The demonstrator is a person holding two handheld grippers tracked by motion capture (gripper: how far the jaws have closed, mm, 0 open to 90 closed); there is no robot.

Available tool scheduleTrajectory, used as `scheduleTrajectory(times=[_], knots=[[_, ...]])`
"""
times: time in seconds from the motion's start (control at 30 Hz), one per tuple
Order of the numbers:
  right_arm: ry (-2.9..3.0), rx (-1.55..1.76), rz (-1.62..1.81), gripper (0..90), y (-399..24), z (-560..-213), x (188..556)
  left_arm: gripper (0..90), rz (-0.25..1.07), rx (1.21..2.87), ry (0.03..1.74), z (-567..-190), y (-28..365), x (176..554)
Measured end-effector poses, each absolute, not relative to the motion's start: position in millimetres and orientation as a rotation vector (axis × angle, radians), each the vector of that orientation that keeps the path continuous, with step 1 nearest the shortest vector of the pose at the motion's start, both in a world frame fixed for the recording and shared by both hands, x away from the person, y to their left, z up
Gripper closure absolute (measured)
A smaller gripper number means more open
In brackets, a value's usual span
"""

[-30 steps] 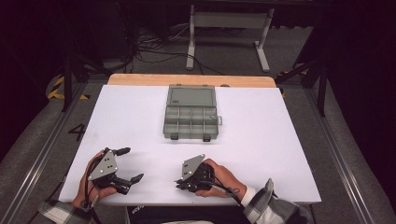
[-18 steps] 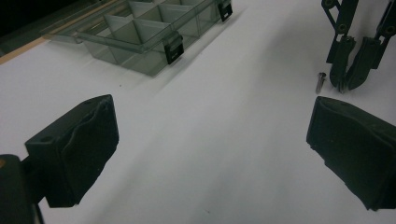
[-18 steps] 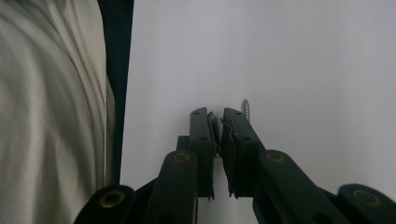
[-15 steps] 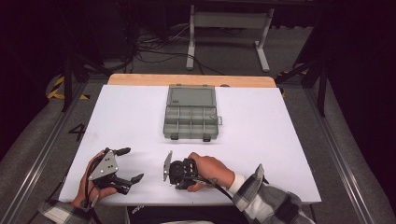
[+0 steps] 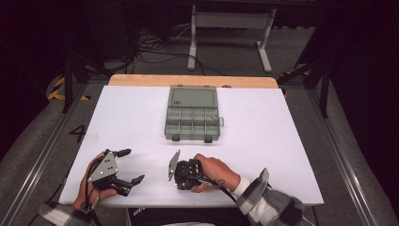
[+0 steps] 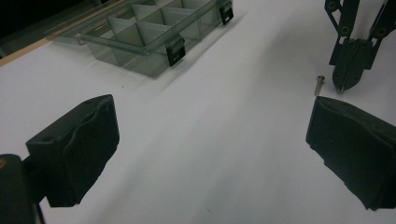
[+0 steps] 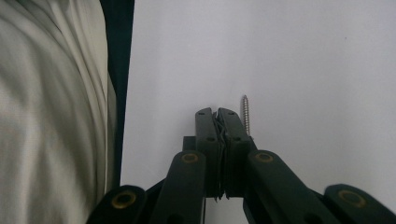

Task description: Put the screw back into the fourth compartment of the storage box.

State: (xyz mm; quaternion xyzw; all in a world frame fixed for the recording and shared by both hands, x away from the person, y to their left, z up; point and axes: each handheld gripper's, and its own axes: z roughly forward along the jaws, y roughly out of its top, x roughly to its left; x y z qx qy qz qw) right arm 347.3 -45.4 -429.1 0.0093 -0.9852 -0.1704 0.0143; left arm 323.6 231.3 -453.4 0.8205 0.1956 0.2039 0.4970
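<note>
Resting just beside a screw (image 7: pixel 244 113), right gripper (image 7: pixel 217 112) jaws closed empty; left gripper (image 5: pixel 128 165) jaws wide apart, empty.

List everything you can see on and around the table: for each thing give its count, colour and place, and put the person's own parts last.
Table: one, white top with a wooden far edge.
Compartment box: one, grey-green see-through plastic, lid open, at the table's far middle.
Screw: one, silver, lying on the table just beside the right gripper's tips.
Stand: one, white metal, on the floor beyond the table.
Cables: several, dark, on the floor beyond the table.
Left gripper: one, black, jaws wide open, near edge.
Right gripper: one, black, jaws shut on nothing.
Sleeve: plaid, right forearm.
</note>
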Motion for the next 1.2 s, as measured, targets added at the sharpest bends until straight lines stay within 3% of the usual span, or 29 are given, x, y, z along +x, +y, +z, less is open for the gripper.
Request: scheduleTrajectory(times=[0.57,1.2], knots=[[-3.083,-0.104,-0.735,88.6,-79,-405,365,3.3,0.502,1.977,0.488,-453,233,325],[-3.178,-0.318,-0.878,88.6,-126,-372,419,2.9,0.501,1.983,0.488,-454,233,325]])
